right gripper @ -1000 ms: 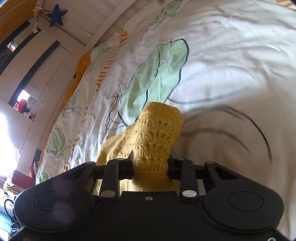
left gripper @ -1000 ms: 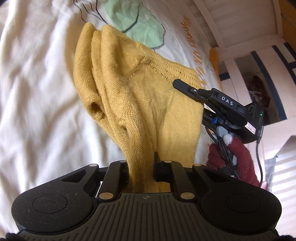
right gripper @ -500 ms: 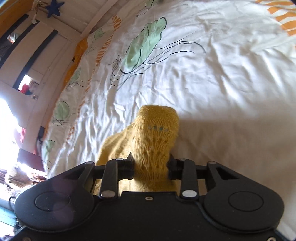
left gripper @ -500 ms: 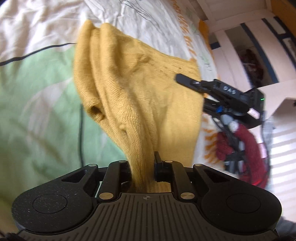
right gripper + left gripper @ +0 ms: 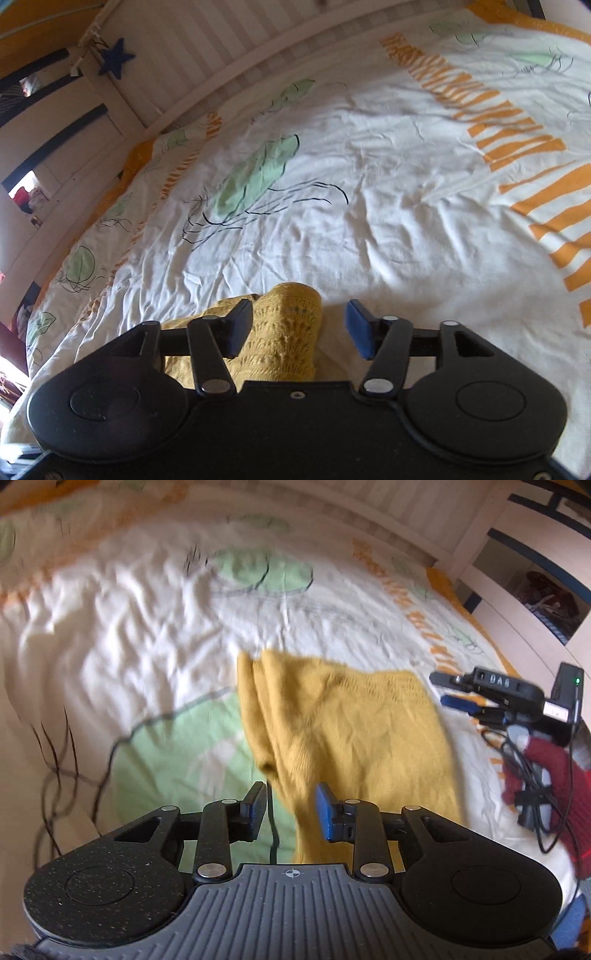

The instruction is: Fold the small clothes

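Yellow knit [image 5: 351,731] blurred, partly hidden

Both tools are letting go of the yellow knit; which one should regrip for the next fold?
Probably the left tool: the yellow knit lies spread before it, a loose edge between its opening jaws. The right tool sees only a bunched corner.

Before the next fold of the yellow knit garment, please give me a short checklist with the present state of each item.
1. Left claw opening, pads off the yellow knit garment: ok.
2. Right claw opening, one pad clear of the knit: ok.
3. Garment on the bedsheet: ok.
4. Garment flat: not ok, a bunched ridge remains.
5. Fold edges aligned: cannot tell, blurred.
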Tool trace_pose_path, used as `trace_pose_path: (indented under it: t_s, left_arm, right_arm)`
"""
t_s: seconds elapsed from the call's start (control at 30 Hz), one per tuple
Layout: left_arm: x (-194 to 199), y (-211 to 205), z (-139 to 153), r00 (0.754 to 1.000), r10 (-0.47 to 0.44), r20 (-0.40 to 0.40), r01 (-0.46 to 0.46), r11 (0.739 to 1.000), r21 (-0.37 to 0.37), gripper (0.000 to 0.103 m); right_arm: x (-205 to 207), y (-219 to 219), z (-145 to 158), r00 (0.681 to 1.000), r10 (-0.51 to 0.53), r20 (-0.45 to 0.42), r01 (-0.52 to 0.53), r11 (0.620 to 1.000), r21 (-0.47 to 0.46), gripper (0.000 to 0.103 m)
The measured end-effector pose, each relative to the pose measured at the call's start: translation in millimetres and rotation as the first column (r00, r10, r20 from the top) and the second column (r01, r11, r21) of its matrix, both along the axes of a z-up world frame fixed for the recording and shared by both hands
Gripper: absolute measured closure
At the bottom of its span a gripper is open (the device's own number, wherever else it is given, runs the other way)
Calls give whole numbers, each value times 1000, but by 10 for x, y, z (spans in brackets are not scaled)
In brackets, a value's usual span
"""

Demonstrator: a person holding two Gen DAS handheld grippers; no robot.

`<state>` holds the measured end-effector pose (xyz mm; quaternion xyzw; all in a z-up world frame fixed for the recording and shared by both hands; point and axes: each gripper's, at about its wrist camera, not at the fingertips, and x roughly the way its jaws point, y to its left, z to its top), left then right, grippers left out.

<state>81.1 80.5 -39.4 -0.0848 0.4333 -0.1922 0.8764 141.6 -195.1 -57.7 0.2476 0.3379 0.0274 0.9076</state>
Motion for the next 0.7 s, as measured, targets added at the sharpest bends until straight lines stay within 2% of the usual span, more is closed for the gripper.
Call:
trace_pose_path:
  t_s: [0.03, 0.1, 0.27, 0.4, 0.53, 0.7]
  left_arm:
    - [9, -22, 43, 1000, -9, 21, 9, 1000, -2, 72]
    - [118, -87, 68, 999, -26, 28, 27, 1000, -10, 62]
    - [453, -248, -29, 1000, -21, 20, 21, 999, -31, 61]
    - [732, -310, -160, 1000, 24, 8, -23, 999, -35, 62]
    - [911, -368, -266, 998, 63, 2, -63, 998, 10, 62]
    - [1028, -390, -406, 996, 84, -42, -83, 996, 9, 64]
  right_arm:
    - [-35, 20, 8, 1000, 5, 13, -5, 1000, -8, 38]
    - [-133, 46, 17, 999, 14, 37, -13, 1000, -26, 38]
    - [-273, 155, 32, 995, 56, 87, -48, 994, -102, 38]
    - [-339, 232, 25, 990, 95, 104, -79, 986, -148, 38]
    - [-362, 273, 14, 986, 122, 111, -103, 981, -164, 38]
    - [-363, 289, -11, 986, 126, 106, -107, 980, -165, 38]
